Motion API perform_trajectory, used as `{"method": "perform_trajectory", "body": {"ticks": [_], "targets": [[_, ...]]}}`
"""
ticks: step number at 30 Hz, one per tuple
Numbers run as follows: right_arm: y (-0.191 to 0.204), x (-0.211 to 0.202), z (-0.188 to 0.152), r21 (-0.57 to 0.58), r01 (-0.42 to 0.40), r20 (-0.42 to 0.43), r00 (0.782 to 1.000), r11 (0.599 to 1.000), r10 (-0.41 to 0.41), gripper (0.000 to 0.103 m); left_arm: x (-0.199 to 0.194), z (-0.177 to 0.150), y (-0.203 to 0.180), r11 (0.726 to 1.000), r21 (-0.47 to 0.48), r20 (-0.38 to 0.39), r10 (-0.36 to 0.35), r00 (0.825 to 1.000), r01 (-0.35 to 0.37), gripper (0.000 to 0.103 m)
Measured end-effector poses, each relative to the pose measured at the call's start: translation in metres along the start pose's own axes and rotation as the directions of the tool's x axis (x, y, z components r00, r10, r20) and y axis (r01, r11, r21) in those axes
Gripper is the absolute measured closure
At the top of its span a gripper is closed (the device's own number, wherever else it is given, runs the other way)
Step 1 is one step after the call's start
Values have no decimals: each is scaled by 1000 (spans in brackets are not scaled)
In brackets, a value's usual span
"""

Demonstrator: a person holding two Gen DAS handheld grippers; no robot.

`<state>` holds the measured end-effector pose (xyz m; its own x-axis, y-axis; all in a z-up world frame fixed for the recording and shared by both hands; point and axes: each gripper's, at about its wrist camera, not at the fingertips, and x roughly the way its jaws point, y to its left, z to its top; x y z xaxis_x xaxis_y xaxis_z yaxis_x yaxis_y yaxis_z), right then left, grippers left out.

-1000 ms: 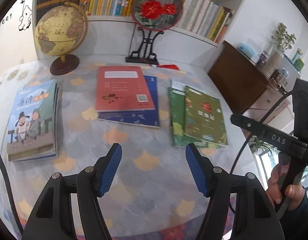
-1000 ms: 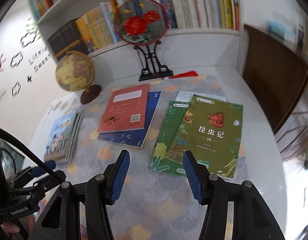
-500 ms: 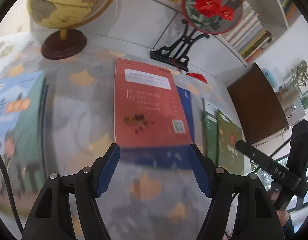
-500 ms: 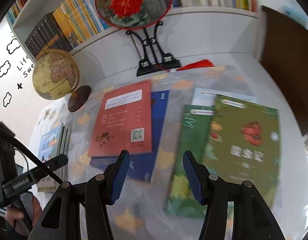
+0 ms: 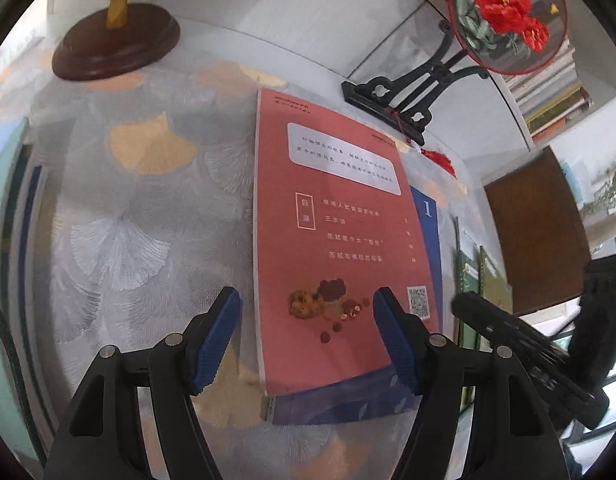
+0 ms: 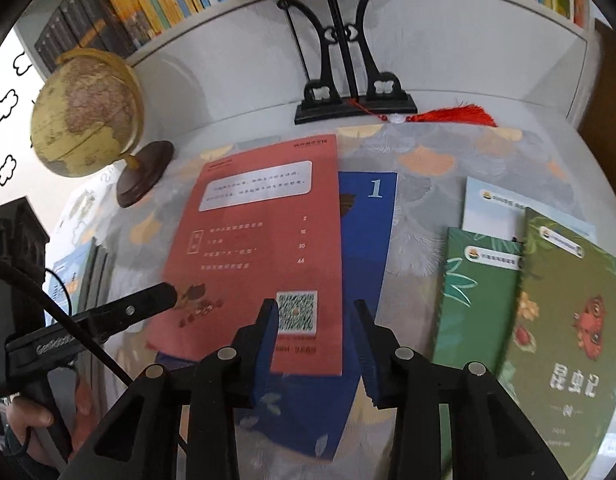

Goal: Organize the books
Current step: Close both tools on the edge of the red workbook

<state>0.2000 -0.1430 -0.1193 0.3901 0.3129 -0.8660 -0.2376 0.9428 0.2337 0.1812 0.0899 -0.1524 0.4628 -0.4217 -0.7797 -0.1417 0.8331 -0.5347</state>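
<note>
You see a red book (image 6: 263, 248) over a blue book (image 6: 364, 248), green books (image 6: 548, 320), a grey-orange leaf-print table (image 5: 139, 200).

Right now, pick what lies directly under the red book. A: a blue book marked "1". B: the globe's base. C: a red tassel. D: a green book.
A: the red book overlaps the blue book, whose "1" shows past the red book's right edge; the green books lie apart to the right, and the globe and tassel sit further back.
</note>
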Motion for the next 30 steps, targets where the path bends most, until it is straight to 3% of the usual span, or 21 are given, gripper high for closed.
{"method": "perform_trajectory", "body": {"ticks": [3,8,16,30], "targets": [[-7,16,8,31,-23,-24,999,999,23,66,0,2,2,1000,-3,9,-27,1000,27,37],[-17,34,15,88,-90,-65,993,992,96,66,6,3,-7,998,56,-2,-14,1000,15,36],[-24,33,12,114,-141,-104,983,983,153,65,5,-5,-12,993,115,-23,2,1000,1,36],[-19,0,-56,99,-146,-187,969,984,162,58,-25,-83,-19,990,139,-89,16,996,-4,34]]}}
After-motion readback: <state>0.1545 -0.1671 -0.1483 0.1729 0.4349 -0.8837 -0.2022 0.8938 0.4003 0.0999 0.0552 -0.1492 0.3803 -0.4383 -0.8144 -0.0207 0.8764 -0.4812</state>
